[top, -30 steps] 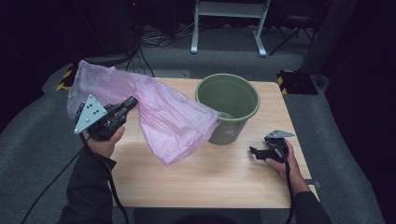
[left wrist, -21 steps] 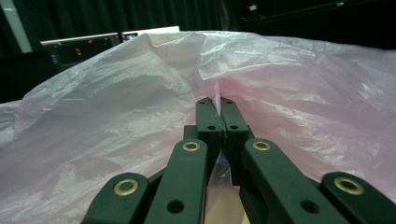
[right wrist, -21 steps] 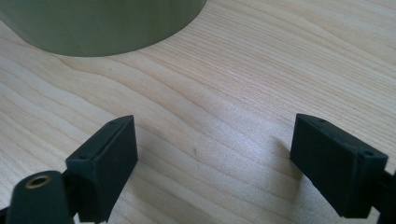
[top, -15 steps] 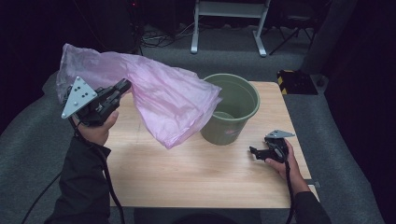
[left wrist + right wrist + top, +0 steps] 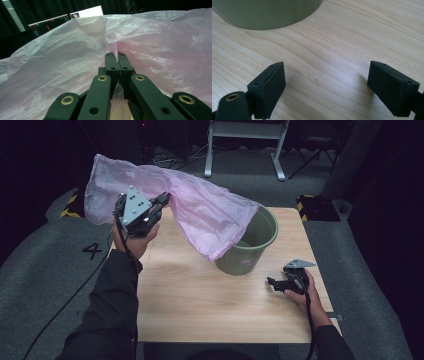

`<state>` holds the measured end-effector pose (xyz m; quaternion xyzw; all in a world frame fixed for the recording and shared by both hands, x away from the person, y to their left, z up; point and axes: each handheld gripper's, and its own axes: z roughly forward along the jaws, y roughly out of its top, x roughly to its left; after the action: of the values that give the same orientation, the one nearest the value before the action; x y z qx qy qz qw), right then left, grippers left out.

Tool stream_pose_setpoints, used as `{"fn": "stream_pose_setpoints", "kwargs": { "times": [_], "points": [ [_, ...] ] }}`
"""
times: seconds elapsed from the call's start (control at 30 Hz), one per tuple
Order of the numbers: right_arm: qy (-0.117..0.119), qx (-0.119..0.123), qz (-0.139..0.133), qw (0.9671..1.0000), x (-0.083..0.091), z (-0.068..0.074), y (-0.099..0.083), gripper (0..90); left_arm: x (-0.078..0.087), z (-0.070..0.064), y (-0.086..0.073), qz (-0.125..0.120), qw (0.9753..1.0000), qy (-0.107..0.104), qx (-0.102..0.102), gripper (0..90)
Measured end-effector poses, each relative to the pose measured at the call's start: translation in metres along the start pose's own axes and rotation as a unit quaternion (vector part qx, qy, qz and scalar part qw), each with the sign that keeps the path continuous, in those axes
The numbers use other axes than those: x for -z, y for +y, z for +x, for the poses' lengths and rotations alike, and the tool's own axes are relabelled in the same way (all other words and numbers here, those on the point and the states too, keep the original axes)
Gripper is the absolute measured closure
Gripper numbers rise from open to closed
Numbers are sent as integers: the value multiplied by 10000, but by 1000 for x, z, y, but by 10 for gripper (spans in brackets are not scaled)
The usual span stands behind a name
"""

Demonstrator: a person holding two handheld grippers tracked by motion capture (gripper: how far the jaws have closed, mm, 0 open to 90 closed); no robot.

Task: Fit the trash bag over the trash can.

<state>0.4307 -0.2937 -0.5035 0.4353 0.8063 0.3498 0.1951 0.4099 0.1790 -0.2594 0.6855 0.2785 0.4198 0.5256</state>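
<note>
A thin pink plastic bag (image 5: 200,212) hangs in the air over the table's left half, its far end drooping over the rim of a green bucket (image 5: 250,252). My left gripper (image 5: 161,200) is raised above the table's left edge and shut on a fold of the bag (image 5: 75,62); its jaws meet on the pinched film (image 5: 117,55). My right gripper (image 5: 270,282) rests low on the wooden table (image 5: 200,305) just right of the bucket, open and empty (image 5: 327,82). The bucket's lower wall (image 5: 267,12) stands ahead of it.
Grey carpet surrounds the table, with a white "4" (image 5: 93,250) marked at the left. Yellow-black striped blocks (image 5: 317,206) sit by the far corners. A white frame's legs (image 5: 245,145) stand behind the table.
My left gripper has lifted and swung toward the bucket, carrying the bag higher so that its end now drapes over the bucket's rim. The right gripper has stayed in place.
</note>
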Motion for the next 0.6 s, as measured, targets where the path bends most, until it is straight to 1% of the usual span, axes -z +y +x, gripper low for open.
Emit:
{"fn": "stream_pose_setpoints", "kwargs": {
  "times": [0.03,0.07,0.1,0.13,0.17,0.2,0.23,0.3,0.33,0.37,0.4,0.43,0.53,0.6],
  "points": [
    [3,1,0,10000,0,0,0,148,-5,-3,1,26,10000,52,12,892],
    [5,2,2,10000,0,0,0,148,-10,-5,1,53,9999,118,-43,892],
    [11,8,0,10000,0,0,0,148,-10,-5,1,53,9999,118,-43,892],
    [14,16,4,10000,0,0,0,148,-19,-11,1,91,9998,157,-87,892],
    [24,23,11,10000,0,-1,0,148,-23,-15,1,116,9998,136,-97,892],
    [34,35,26,10000,1,-1,0,149,-28,-18,1,171,9996,125,-170,892],
    [30,24,45,10000,1,-2,0,160,-32,-22,0,215,9994,161,-226,892],
    [-40,-4,12,10000,3,-2,0,211,-40,-28,-1,299,9990,107,-319,892],
    [25,-28,-39,10000,5,-3,0,233,-44,-31,-2,333,9987,124,-352,892],
    [145,-80,-114,9998,7,-4,1,238,-47,-34,-3,368,9985,153,-385,892],
    [178,-97,-195,9996,10,-5,1,248,-51,-35,-4,407,9983,156,-385,892],
    [166,-75,-293,9994,14,-4,2,265,-54,-36,-5,425,9982,146,-385,892],
    [82,57,-610,9981,27,-1,8,290,-63,-41,-8,526,9975,245,-401,892],
    [187,28,-774,9968,36,0,13,290,-70,-43,-9,569,9971,345,-378,893]
  ]
}}
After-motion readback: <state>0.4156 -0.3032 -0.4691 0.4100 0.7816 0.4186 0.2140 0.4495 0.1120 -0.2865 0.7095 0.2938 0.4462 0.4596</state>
